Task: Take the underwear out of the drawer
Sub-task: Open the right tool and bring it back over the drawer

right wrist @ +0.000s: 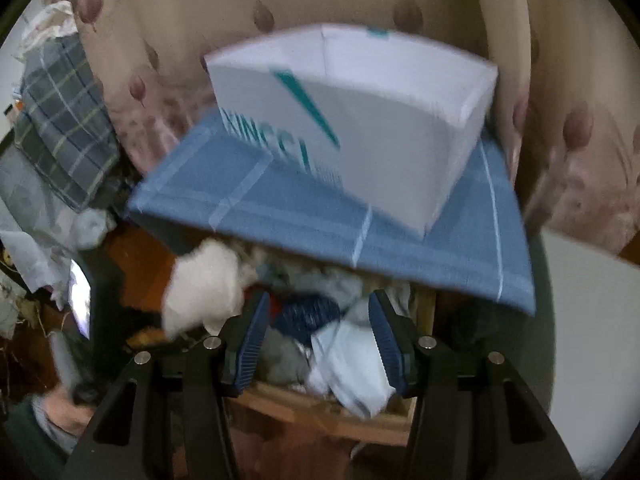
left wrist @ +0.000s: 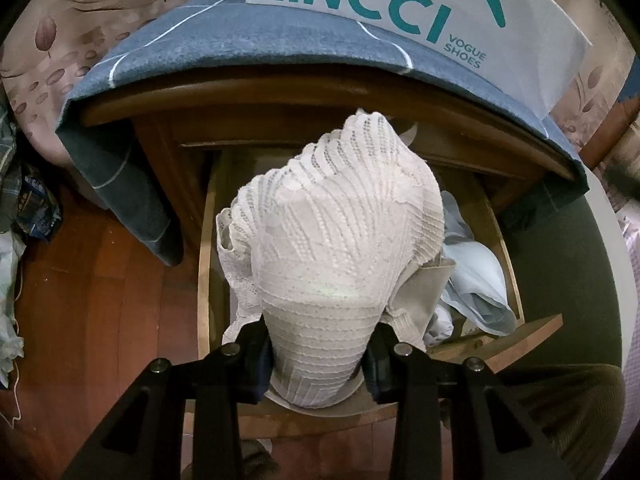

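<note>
**White lace underwear lifted above the open drawer**

White lace underwear [left wrist: 336,240] is clamped between the pads of the left gripper [left wrist: 320,364] and rises toward 12 o'clock over the wooden drawer [left wrist: 206,264]. Pale blue clothing [left wrist: 476,276] lies in the drawer at 3 o'clock of the garment. At 12 o'clock a white shoe box [left wrist: 420,4] stands on a blue cloth [left wrist: 248,44]. The right gripper [right wrist: 318,344] hangs over the drawer's clothes, jaws parted, nothing between its blue pads [right wrist: 250,344]; the underwear appears at its 10 o'clock.

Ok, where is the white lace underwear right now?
The white lace underwear is centre of the left wrist view, pinched in the left tool above the open drawer.
</note>
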